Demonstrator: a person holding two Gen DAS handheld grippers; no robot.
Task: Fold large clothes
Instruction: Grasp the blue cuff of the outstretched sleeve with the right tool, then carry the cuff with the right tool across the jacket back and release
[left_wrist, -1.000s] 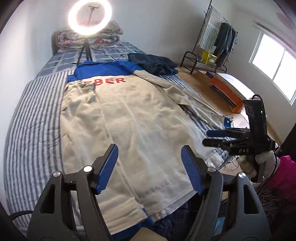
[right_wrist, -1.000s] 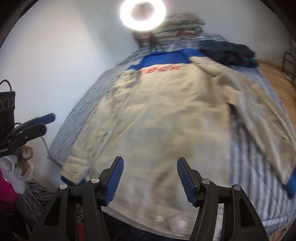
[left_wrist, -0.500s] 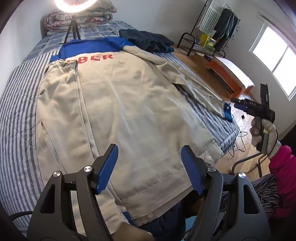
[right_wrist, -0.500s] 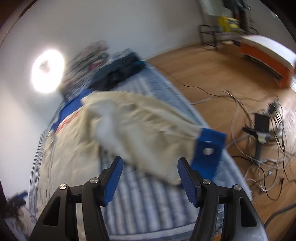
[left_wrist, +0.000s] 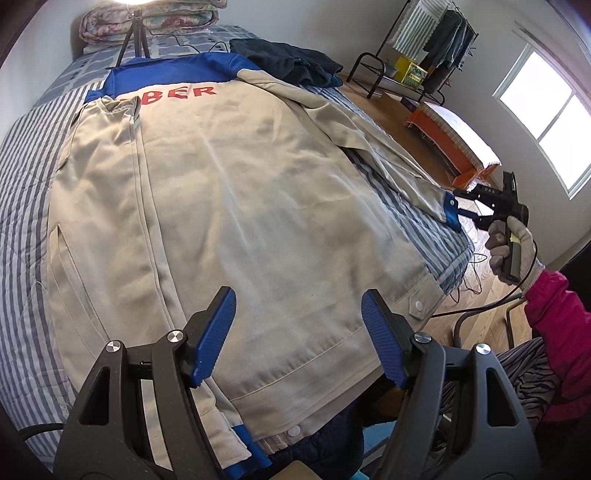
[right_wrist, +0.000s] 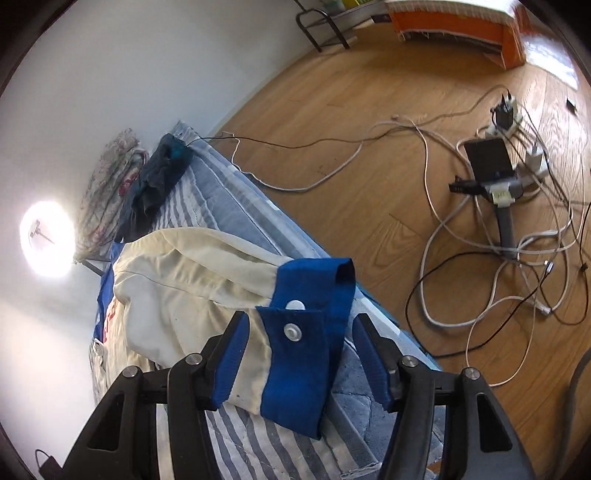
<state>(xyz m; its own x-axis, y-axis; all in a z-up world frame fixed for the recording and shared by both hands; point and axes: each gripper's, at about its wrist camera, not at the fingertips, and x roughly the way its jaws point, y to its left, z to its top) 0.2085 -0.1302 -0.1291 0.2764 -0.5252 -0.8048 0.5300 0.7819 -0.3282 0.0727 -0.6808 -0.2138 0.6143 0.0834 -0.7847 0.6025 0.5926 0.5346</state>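
A beige jacket (left_wrist: 236, 192) with a blue yoke and red letters lies back-up on the striped bed (left_wrist: 22, 192). Its left side is folded in over the body. My left gripper (left_wrist: 297, 317) hovers open above the hem near the bed's foot, with nothing between its fingers. The right sleeve runs out to the bed's right edge and ends in a blue cuff (right_wrist: 306, 354). In the right wrist view my right gripper (right_wrist: 300, 319) is open around that cuff, and a gap shows at the right pad. From the left wrist view, a gloved hand holds the right gripper (left_wrist: 476, 206) just beside the cuff (left_wrist: 451, 212).
Dark clothes (left_wrist: 291, 62), a folded quilt (left_wrist: 147, 18) and a ring-light tripod (left_wrist: 133, 37) sit at the bed's head. A clothes rack (left_wrist: 424, 44) and orange bench (left_wrist: 454, 147) stand beyond. Cables and a power strip (right_wrist: 498, 177) litter the wooden floor beside the bed.
The right gripper swung from the hem to the bed's right edge, rolling as it went, and now has the blue cuff between its jaws. The left gripper sank a little toward the hem.
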